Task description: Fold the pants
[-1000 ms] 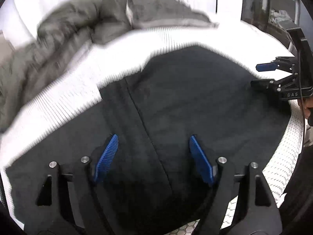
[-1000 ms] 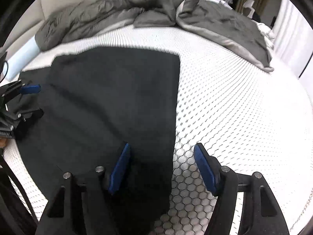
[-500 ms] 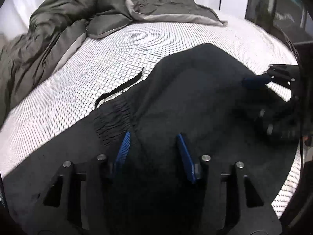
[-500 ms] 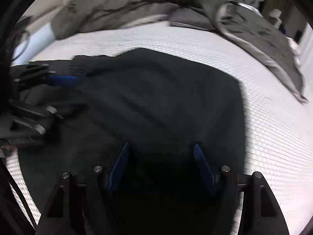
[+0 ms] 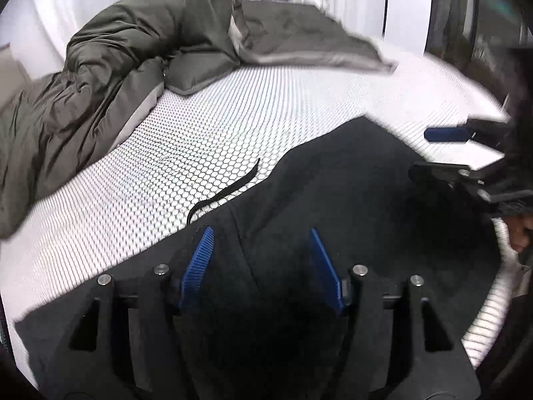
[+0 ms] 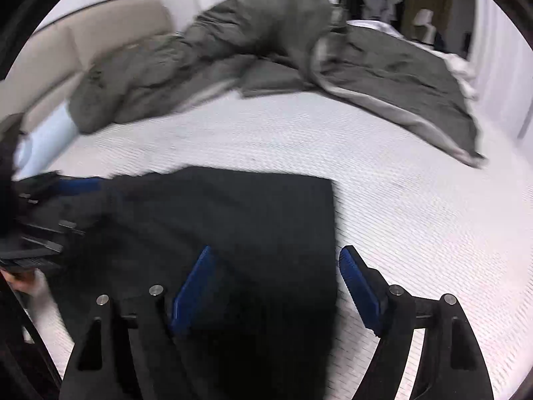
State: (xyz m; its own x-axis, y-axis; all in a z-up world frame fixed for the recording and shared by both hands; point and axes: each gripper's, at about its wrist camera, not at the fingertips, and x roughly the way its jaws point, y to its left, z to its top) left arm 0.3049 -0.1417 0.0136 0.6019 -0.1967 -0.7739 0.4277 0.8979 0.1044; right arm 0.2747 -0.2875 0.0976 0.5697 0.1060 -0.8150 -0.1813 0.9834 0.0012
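The black pants [image 5: 333, 206] lie folded flat on the bed [image 5: 299, 100], lower centre of both views. The left tongs [image 5: 261, 263] stand spread above the waistband end, having just widened, pinching nothing. The right tongs [image 6: 278, 288] straddle the right edge, also just widened, empty. Judged step: between folds. Next move: regrip an end, fold across.

White bed [image 6: 416, 200], rumpled grey duvet [image 6: 233, 43]
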